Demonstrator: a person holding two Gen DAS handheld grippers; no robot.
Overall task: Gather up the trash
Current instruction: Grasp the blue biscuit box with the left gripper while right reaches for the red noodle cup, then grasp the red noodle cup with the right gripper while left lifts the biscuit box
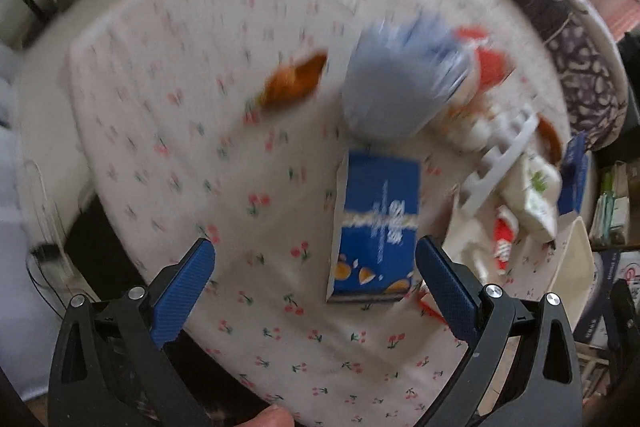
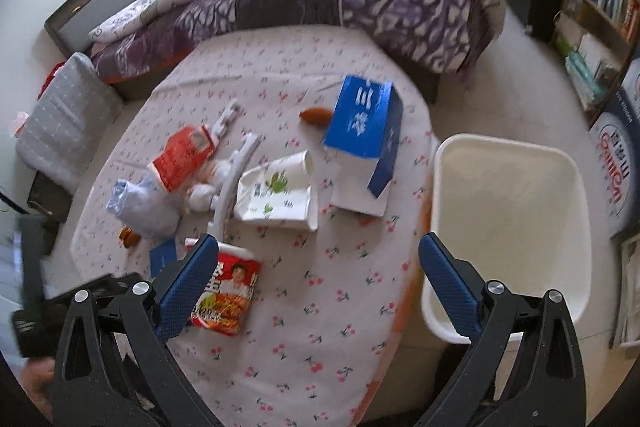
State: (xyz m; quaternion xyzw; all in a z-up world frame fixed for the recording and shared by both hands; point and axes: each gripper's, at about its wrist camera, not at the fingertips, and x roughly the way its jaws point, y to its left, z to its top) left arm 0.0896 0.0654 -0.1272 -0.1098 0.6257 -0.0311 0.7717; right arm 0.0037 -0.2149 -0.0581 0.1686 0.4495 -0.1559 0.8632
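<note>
Right gripper (image 2: 316, 281) hangs wide open, empty, over the cherry-print tablecloth (image 2: 320, 315), red noodle cup (image 2: 226, 297) beside its left finger at 9 o'clock. White bin (image 2: 508, 227) waits at 2 o'clock, blue carton (image 2: 364, 123) at 12. Left gripper (image 1: 316, 291), jaws spread wide, holds nothing; a blue box (image 1: 376, 227) lies at its 1 o'clock.

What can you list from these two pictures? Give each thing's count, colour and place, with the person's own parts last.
blue carton: one, blue and white, far right of the table
white packet: one, white with green print, table middle
noodle cup: one, red, near edge
red carton: one, left of middle
plastic bag: one, pale blue, left side
bin: one, white, right of the table
table: one, cherry-print cloth
left tongs: open
right tongs: open
</note>
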